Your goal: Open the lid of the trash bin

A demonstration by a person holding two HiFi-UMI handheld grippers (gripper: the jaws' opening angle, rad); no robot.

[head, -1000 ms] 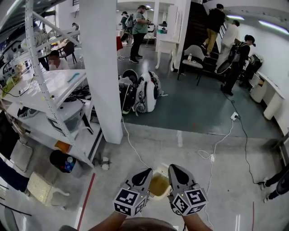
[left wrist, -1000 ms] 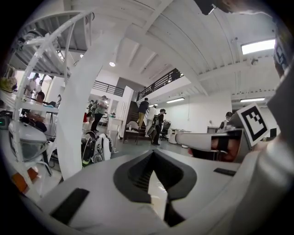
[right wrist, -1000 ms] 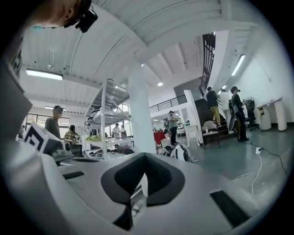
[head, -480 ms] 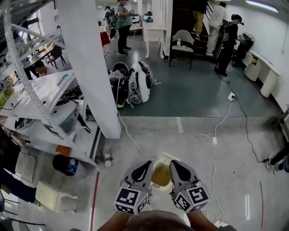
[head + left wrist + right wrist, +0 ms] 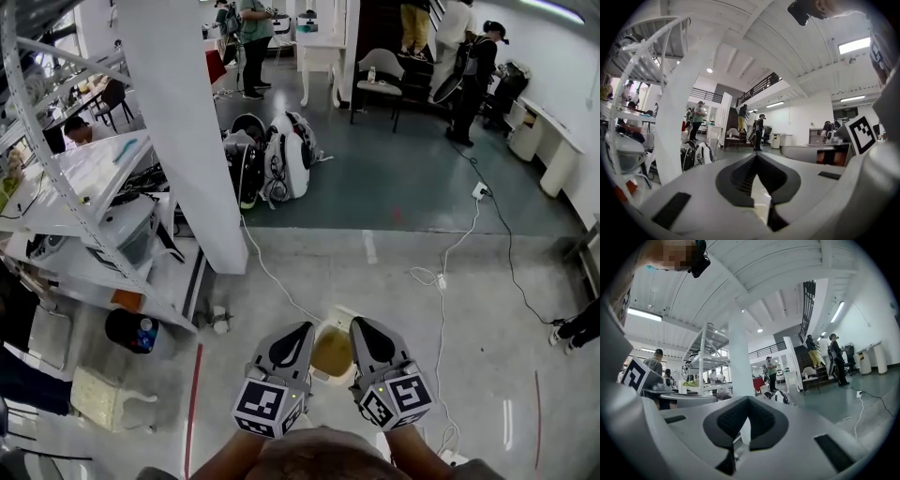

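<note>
On the grey floor just ahead of me stands a small white trash bin [image 5: 339,319]; its yellowish-brown top [image 5: 332,351] shows between my two grippers. The left gripper [image 5: 298,336] hangs over the bin's left side, and the right gripper [image 5: 364,333] over its right side. Both are above the bin, and I cannot tell whether either touches it. In the left gripper view the left gripper [image 5: 756,157] has its jaw tips meeting, with nothing held. In the right gripper view the right gripper [image 5: 747,399] is likewise closed on nothing. The bin's lower part is hidden behind the grippers.
A white pillar [image 5: 187,131] and a metal shelf rack [image 5: 75,187] stand to the left, with a black bucket [image 5: 129,330] under the rack. Backpacks [image 5: 272,169] lie beyond the pillar. White cables [image 5: 441,281] run across the floor on the right. Several people stand at the back.
The head view has shifted a little, so the pillar and rack sit further left and nearer. Both grippers stay side by side over the bin, still closed.
</note>
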